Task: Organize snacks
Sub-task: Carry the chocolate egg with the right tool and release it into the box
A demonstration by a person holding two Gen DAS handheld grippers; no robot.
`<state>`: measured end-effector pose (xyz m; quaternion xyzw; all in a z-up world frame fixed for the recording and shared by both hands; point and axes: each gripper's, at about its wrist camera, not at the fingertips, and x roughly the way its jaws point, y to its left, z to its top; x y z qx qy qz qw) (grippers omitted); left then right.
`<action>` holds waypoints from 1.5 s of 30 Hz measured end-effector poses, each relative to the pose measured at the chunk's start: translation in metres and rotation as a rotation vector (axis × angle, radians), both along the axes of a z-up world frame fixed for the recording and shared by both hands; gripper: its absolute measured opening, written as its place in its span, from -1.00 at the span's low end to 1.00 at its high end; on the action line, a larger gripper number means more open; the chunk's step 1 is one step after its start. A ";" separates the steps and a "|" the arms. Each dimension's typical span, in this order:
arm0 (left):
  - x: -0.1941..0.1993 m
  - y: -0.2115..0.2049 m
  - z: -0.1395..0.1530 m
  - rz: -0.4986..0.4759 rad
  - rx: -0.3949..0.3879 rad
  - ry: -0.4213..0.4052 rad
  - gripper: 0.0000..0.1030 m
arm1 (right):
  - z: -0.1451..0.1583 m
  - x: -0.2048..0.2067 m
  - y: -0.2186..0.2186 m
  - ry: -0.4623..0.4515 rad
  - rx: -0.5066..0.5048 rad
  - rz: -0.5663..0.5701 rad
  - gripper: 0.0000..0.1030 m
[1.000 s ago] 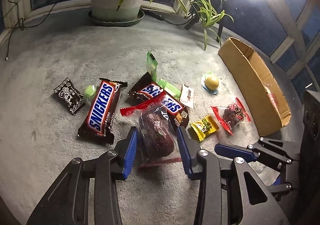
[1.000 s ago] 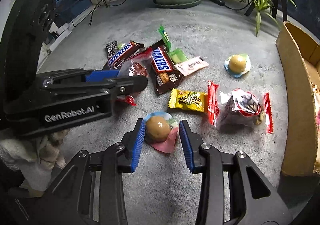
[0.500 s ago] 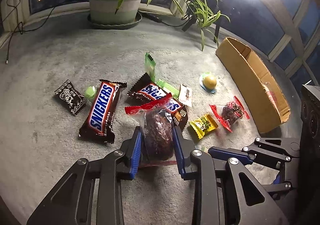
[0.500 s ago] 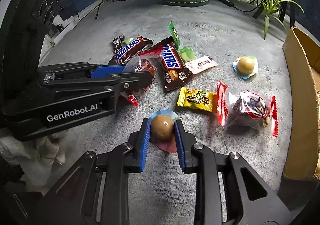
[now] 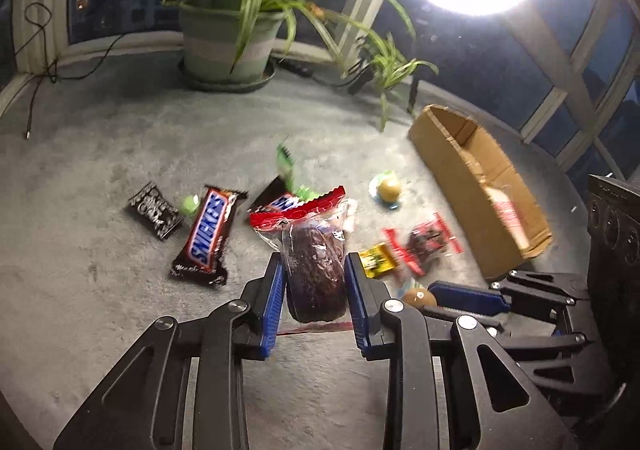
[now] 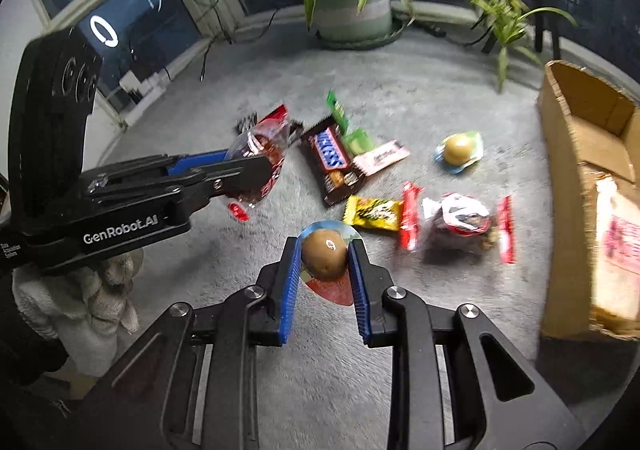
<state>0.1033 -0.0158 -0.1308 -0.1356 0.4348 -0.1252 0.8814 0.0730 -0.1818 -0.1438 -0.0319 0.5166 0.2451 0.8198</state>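
Note:
My left gripper is shut on a clear bag with a dark cake and a red top seal, lifted off the grey carpet; it also shows in the right wrist view. My right gripper is shut on a round brown candy in a blister pack, also lifted. On the carpet lie Snickers bars, a yellow candy pack, a red-ended bag, a second round candy and a small black packet.
An open cardboard box lies at the right of the snacks. A potted plant stands at the back by the windows. A cable runs along the far left edge. A bright lamp glares at the upper right.
Both grippers closed on their snacks and lifted them off the carpet. The left rose with the cake bag, the right with the round candy.

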 end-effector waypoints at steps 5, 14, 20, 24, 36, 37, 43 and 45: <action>-0.003 -0.012 0.019 -0.013 -0.022 -0.043 -0.45 | 0.029 -0.003 -0.028 -0.045 0.019 -0.041 -0.51; 0.006 -0.062 0.050 -0.096 -0.063 -0.117 -0.45 | 0.073 -0.002 -0.094 -0.138 -0.008 -0.150 -0.51; 0.022 -0.106 0.055 -0.148 -0.078 -0.135 -0.45 | 0.087 0.006 -0.147 -0.167 -0.038 -0.244 -0.51; 0.038 -0.136 0.055 -0.179 -0.076 -0.141 -0.45 | 0.087 0.017 -0.176 -0.175 -0.072 -0.289 -0.51; 0.080 -0.204 0.041 -0.231 -0.033 -0.109 -0.45 | 0.059 0.041 -0.233 -0.119 -0.098 -0.368 -0.51; 0.081 -0.207 0.040 -0.234 -0.027 -0.107 -0.45 | 0.057 0.042 -0.235 -0.116 -0.100 -0.371 -0.51; 0.088 -0.222 0.037 -0.264 -0.003 -0.090 -0.45 | 0.048 0.046 -0.235 -0.095 -0.100 -0.369 -0.51; 0.089 -0.224 0.038 -0.271 0.000 -0.090 -0.44 | 0.048 0.047 -0.233 -0.092 -0.104 -0.364 -0.50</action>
